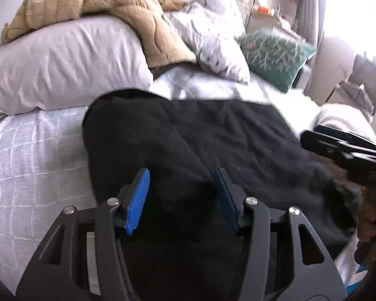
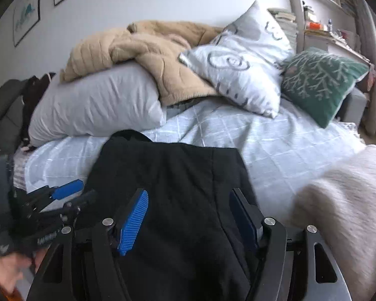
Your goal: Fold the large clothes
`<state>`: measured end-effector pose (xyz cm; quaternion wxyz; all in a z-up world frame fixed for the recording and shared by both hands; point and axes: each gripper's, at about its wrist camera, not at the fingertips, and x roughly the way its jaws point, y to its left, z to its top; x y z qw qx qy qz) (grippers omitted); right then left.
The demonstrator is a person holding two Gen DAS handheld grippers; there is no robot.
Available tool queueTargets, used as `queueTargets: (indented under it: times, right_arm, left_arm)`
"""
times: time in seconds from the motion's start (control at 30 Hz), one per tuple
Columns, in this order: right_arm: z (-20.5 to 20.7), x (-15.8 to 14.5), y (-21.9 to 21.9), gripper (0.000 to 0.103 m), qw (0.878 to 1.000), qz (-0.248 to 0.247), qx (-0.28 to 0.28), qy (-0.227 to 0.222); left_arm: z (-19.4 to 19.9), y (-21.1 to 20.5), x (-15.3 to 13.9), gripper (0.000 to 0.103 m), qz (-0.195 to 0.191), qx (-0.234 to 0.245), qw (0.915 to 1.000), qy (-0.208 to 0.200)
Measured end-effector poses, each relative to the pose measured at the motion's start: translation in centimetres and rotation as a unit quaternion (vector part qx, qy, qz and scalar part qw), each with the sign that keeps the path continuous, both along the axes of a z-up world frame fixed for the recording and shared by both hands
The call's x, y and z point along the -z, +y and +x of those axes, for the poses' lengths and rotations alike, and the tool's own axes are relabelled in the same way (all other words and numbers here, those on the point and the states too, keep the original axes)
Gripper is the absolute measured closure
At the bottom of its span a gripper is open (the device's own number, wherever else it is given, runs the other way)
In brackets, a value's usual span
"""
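Observation:
A large black garment (image 1: 213,138) lies spread on the bed, with a folded flap on its left side; it also fills the lower middle of the right wrist view (image 2: 173,188). My left gripper (image 1: 181,175) is open, its blue pads (image 1: 137,200) apart just above the garment's near part. My right gripper (image 2: 188,195) is open too, over the garment's near edge. The right gripper shows at the right edge of the left wrist view (image 1: 343,150). The left gripper shows at the lower left of the right wrist view (image 2: 70,195).
The bed has a pale checked duvet (image 2: 275,145). At its head lie a white pillow (image 2: 95,105), a tan fleece blanket (image 2: 148,57), a patterned white cushion (image 2: 245,57) and a green cushion (image 2: 320,80). A fluffy white throw (image 2: 351,195) lies on the right. Shelves stand at the back right.

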<state>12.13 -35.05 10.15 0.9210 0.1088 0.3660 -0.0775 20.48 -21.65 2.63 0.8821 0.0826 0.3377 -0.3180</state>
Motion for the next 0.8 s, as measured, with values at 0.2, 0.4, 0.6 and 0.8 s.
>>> queueTargets:
  times: [0.2, 0.4, 0.6, 0.8]
  right_arm:
    - [1.3, 7.2, -4.9, 0.036, 0.997, 0.045, 0.043, 0.044]
    - [0.7, 8.5, -6.0, 0.035, 0.995, 0.072, 0.046, 0.053]
    - [-1.9, 6.0, -5.2, 0.017, 0.994, 0.049, 0.014, 0.098]
    - [-4.1, 4.4, -6.8, 0.016, 0.981, 0.119, -0.007, 0.153]
  left_arm:
    - [-0.5, -2.8, 3.5, 0.043, 0.042, 0.012, 0.9989, -0.015]
    - [-0.5, -3.2, 3.8, 0.042, 0.063, 0.012, 0.9979, -0.011]
    - [-1.7, 0.4, 1.6, 0.011, 0.036, -0.005, 0.999, 0.026]
    - [-0.7, 5.1, 0.9, 0.01, -0.017, -0.016, 0.9894, 0.143]
